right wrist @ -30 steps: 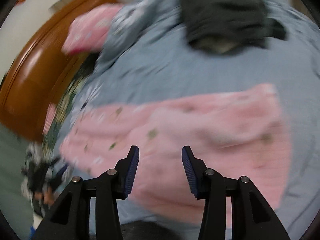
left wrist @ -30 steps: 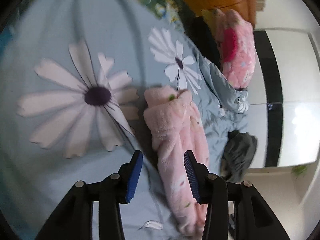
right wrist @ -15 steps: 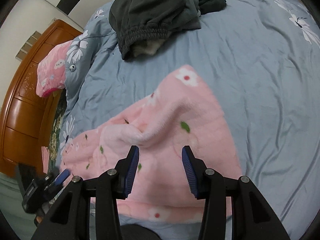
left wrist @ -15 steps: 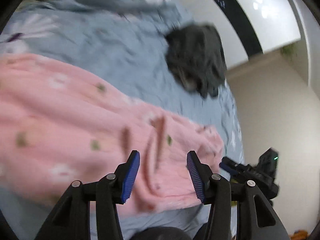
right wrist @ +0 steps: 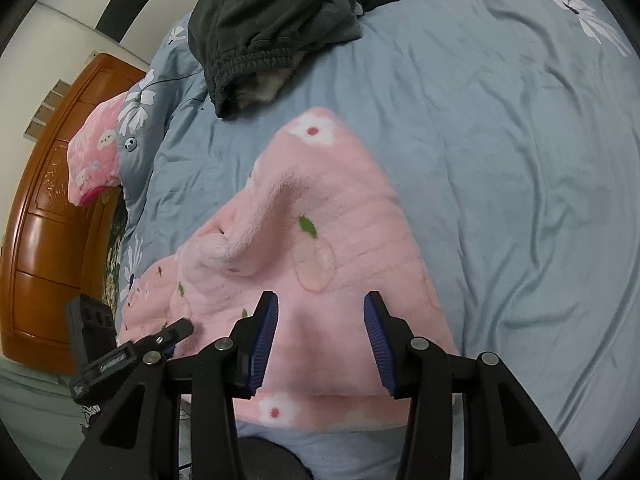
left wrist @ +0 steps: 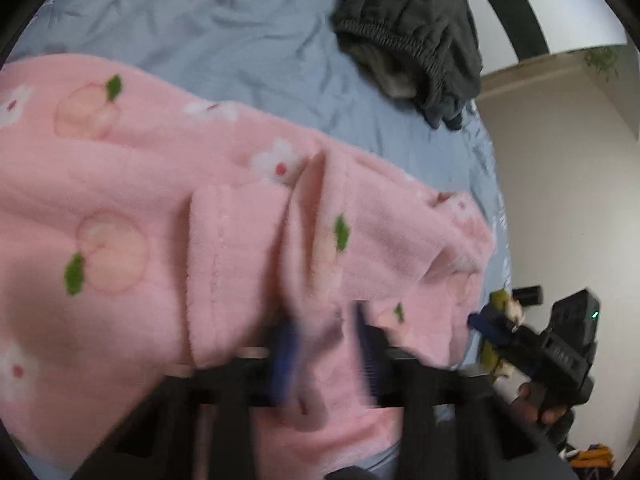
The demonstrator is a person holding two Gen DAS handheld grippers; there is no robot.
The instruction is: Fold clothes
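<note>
A pink fleece garment [left wrist: 160,200] with peach and flower prints lies spread on the blue-grey bedsheet [left wrist: 224,40]. My left gripper [left wrist: 326,360] is blurred. Its jaws are closing on a raised fold near the garment's near edge, and pink cloth fills the gap between the pads. In the right wrist view the left gripper [right wrist: 172,338] sits at the pink garment's [right wrist: 328,240] left hem. My right gripper [right wrist: 322,342] hovers open over the near part of the garment, its pads clear of the cloth. In the left wrist view the right gripper [left wrist: 486,320] is held by a hand [left wrist: 536,410].
Dark grey trousers [right wrist: 272,28] lie crumpled farther up the bed, also in the left wrist view [left wrist: 412,28]. A pink pillow [right wrist: 96,152] and a wooden headboard [right wrist: 52,220] stand at the left. Bare sheet [right wrist: 520,160] spreads to the right. The bed's edge is close below the grippers.
The left view swung from the flowered sheet onto the pink garment, and the left jaws narrowed around a fold of it. The right gripper came closer to the garment, still open.
</note>
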